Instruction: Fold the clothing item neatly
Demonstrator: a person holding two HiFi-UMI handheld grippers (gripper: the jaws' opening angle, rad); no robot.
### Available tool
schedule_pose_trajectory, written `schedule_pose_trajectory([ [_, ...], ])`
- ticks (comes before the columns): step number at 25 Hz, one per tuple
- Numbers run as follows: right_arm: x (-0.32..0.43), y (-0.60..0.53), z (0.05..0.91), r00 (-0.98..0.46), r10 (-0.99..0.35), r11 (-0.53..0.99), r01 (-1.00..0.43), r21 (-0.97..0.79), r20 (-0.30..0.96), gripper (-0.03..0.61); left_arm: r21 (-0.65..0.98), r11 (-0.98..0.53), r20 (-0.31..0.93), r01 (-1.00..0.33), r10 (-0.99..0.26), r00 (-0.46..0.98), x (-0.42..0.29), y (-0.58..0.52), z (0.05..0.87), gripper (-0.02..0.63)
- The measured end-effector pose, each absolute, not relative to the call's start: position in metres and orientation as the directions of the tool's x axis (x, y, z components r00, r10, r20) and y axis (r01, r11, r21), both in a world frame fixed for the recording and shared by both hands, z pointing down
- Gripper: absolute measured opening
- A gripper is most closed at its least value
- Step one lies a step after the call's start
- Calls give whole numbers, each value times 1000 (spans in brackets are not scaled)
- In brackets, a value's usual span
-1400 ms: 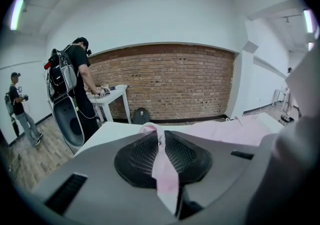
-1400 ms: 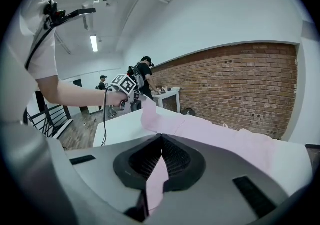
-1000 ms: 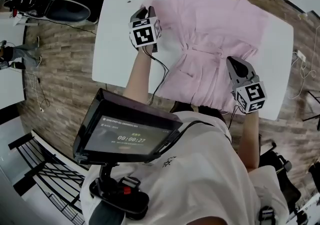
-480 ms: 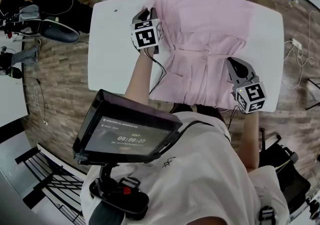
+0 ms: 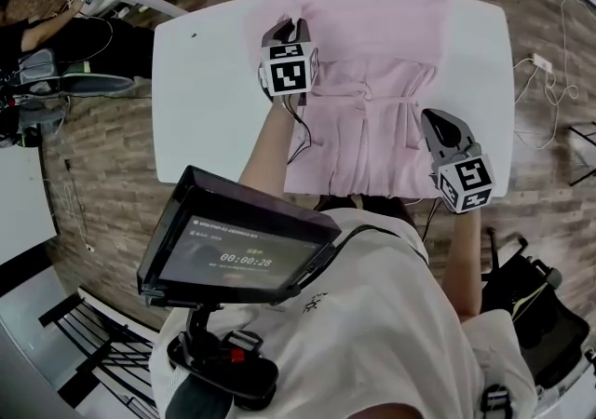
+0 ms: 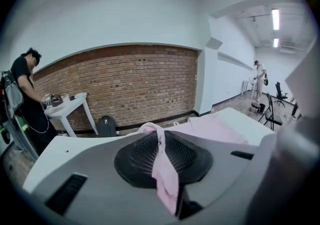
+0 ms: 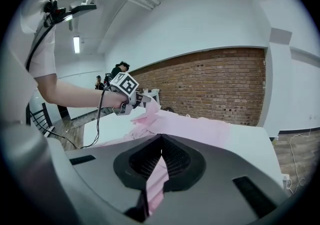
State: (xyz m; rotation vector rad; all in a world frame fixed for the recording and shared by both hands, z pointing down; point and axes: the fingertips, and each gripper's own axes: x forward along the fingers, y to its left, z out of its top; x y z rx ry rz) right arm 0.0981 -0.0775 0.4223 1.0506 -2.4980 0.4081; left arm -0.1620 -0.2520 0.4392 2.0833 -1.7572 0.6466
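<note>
Head view: bare table (image 5: pixel 205 82) beside pink garment (image 5: pixel 372 54)

This is an open, lab-style workroom. A brick wall (image 6: pixel 125 84) closes the far end between plain white walls, with strip lights (image 6: pixel 275 19) overhead and a plank floor (image 5: pixel 121 156). It holds white work tables (image 5: pixel 205 82) and office chairs (image 6: pixel 276 91) far right, and another person (image 6: pixel 25 99) works far left.
</note>
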Motion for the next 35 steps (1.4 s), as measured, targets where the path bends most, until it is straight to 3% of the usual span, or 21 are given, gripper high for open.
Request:
schedule_pose_trajectory([
  [14, 156, -74, 440, -587, -645, 616, -778, -121, 489, 5, -50, -321, 560, -946, -793, 240, -55, -261, 469, 43],
  [35, 180, -61, 471, -550, -637, 563, -811, -161, 541, 5, -290, -574, 599, -766, -733, 323, 60, -249, 533, 44],
])
